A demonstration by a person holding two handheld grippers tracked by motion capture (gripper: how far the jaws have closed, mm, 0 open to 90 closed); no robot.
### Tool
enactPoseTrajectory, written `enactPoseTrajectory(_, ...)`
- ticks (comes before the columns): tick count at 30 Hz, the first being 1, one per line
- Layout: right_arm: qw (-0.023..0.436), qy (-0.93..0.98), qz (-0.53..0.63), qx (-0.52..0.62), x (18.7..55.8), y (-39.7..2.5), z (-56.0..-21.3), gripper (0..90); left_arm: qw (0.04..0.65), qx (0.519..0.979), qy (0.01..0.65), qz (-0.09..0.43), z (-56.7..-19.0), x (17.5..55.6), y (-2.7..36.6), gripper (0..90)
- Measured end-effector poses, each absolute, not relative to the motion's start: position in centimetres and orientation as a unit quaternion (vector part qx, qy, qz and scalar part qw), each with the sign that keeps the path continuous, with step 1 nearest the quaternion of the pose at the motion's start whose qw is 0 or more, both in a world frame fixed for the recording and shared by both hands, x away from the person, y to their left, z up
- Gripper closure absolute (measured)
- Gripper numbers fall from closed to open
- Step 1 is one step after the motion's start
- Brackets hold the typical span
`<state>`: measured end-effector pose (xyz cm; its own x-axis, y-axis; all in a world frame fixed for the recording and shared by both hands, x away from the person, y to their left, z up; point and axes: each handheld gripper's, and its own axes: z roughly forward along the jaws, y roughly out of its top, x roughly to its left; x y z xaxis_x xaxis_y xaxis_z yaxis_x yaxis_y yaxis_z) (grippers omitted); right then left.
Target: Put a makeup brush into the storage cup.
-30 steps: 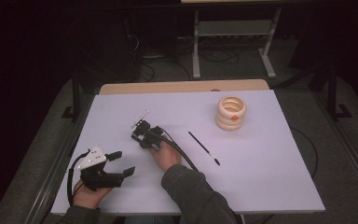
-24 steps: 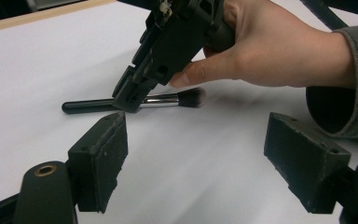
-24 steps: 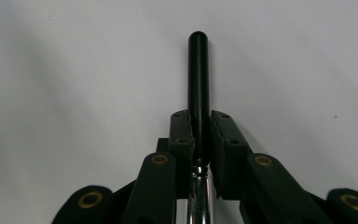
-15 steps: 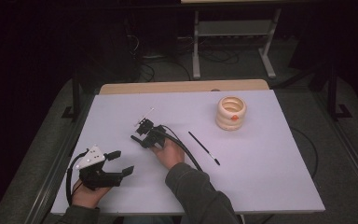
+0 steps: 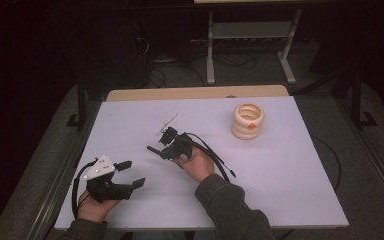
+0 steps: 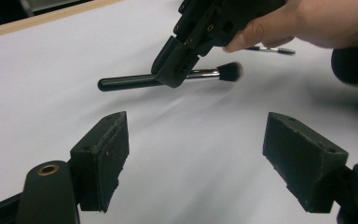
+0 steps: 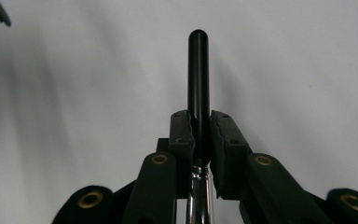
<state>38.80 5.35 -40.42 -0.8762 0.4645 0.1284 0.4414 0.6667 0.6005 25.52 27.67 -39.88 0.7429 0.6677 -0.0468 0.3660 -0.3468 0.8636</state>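
My right gripper (image 5: 166, 148) is near the table's middle, shut on a black makeup brush (image 5: 153, 149) whose handle sticks out to the left. In the right gripper view the jaws of the right gripper (image 7: 199, 135) clamp the brush handle (image 7: 198, 70) just ahead of its chrome ferrule. The left gripper view shows the right gripper (image 6: 173, 77) holding the brush (image 6: 126, 82) level above the table, bristles toward the hand. My left gripper (image 5: 131, 174) rests at the front left, open with nothing between its pads (image 6: 102, 156).
A cream ringed holder (image 5: 248, 121) with an orange spot stands at the back right. A thin dark brush (image 6: 270, 50) lies on the white table (image 5: 300, 200) behind the right hand. Black cables trail from both grippers. A wooden edge (image 5: 195, 93) runs along the back.
The right gripper has shifted slightly with the brush still clamped. The left gripper has stayed in place, open.
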Motion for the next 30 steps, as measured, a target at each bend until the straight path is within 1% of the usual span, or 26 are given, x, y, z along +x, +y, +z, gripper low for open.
enactPoseTrajectory(5, 0.012, 0.915, 0.328, 0.236, 38.4, 4.2, -40.2, 78.7, 0.472, 0.81, 0.312, 0.155, -39.7, 25.6, 27.3, 22.9)
enactPoseTrajectory(8, 0.008, 0.915, 0.337, 0.221, 38.0, 2.7, -39.7, 78.7, 0.465, 0.82, 0.301, 0.144, -39.8, 25.9, 26.5, 22.9)
enactPoseTrajectory(12, 0.012, 0.92, 0.34, 0.194, 37.2, 1.6, -38.9, 78.6, 0.456, 0.833, 0.281, 0.139, -39.6, 26.2, 25.7, 23.5)
enactPoseTrajectory(15, 0.011, 0.921, 0.341, 0.189, 36.8, 1.0, -38.4, 78.7, 0.457, 0.834, 0.277, 0.135, -39.4, 26.3, 25.3, 23.9)
enactPoseTrajectory(19, 0.012, 0.923, 0.345, 0.169, 36.0, -0.2, -37.4, 78.6, 0.461, 0.837, 0.262, 0.136, -38.5, 26.6, 24.6, 24.7)
enactPoseTrajectory(22, 0.012, 0.922, 0.356, 0.153, 35.2, -1.6, -36.4, 78.7, 0.453, 0.848, 0.236, 0.139, -37.3, 27.0, 23.8, 25.8)
enactPoseTrajectory(27, 0.012, 0.923, 0.356, 0.143, 34.7, -3.0, -35.8, 78.6, 0.445, 0.858, 0.221, 0.136, -36.5, 27.4, 23.1, 27.4)
enactPoseTrajectory(30, 0.003, 0.927, 0.354, 0.126, 34.0, -3.9, -35.6, 78.6, 0.439, 0.864, 0.205, 0.134, -35.9, 27.5, 22.5, 30.3)
